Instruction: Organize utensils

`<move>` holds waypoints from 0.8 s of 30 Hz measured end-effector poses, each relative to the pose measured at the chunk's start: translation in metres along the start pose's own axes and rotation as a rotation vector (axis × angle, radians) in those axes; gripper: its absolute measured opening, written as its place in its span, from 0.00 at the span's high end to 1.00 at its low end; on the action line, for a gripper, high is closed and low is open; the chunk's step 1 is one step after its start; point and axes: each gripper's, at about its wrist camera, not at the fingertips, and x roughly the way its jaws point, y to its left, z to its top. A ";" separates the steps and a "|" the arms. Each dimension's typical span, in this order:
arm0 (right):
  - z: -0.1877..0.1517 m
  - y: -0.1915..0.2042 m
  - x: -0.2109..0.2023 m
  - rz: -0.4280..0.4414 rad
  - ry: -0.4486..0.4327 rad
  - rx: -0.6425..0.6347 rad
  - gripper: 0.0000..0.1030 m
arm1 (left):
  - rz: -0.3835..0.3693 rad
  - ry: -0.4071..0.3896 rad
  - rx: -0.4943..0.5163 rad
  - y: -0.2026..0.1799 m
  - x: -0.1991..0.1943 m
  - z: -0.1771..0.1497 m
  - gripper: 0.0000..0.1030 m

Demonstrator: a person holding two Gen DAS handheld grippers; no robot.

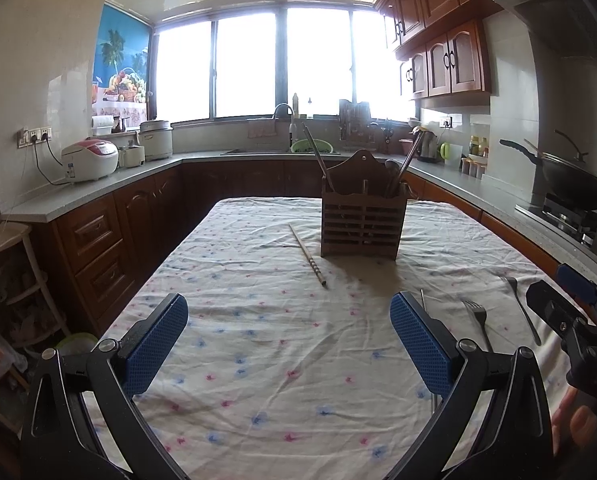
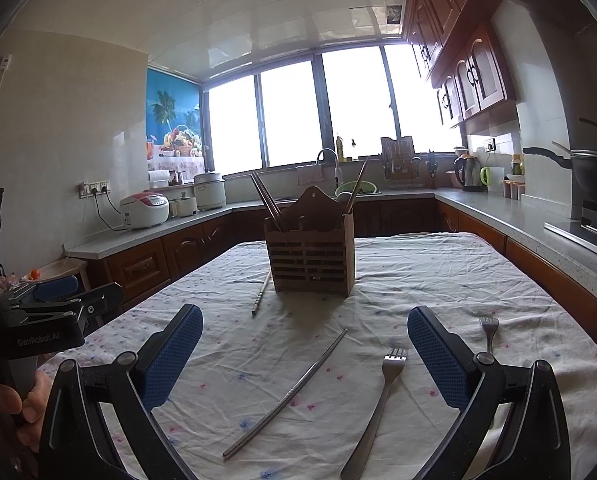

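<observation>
left tongs [image 1: 288, 344]: black frame, blue dimpled pads, silver screws | right tongs [image 2: 304, 354]: same

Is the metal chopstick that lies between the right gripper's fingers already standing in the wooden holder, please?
No, the metal chopstick lies flat on the tablecloth, in front of and apart from the wooden holder.

White tablecloth [image 2: 438, 272] with pink-blue flowers; brown holder [image 2: 312, 256].

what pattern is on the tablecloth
White tablecloth scattered with small blue and pink flowers; clearest in the left wrist view.
</observation>
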 end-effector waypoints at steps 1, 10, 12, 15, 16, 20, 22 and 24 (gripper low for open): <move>0.000 0.000 0.000 -0.001 0.000 0.000 0.00 | -0.001 0.001 0.000 0.000 0.000 0.000 0.00; 0.002 0.000 -0.001 0.000 -0.004 0.001 0.00 | -0.001 -0.002 0.003 0.000 0.000 0.000 0.00; 0.002 0.000 -0.001 -0.001 -0.004 0.001 0.00 | -0.003 -0.002 0.002 0.000 0.000 0.000 0.00; 0.002 0.000 -0.001 -0.001 -0.006 0.003 0.00 | -0.004 -0.003 0.002 0.000 0.000 0.000 0.00; 0.002 0.000 -0.001 -0.001 -0.006 0.003 0.00 | -0.003 -0.004 0.002 0.000 -0.001 0.000 0.00; 0.003 0.000 -0.001 -0.001 -0.007 0.004 0.00 | -0.004 -0.005 0.002 0.000 -0.001 0.001 0.00; 0.003 0.000 -0.002 -0.001 -0.008 0.004 0.00 | -0.009 -0.004 0.001 -0.001 0.000 0.002 0.00; 0.003 0.000 -0.001 -0.001 -0.007 0.005 0.00 | -0.011 -0.001 0.002 -0.002 0.000 0.003 0.00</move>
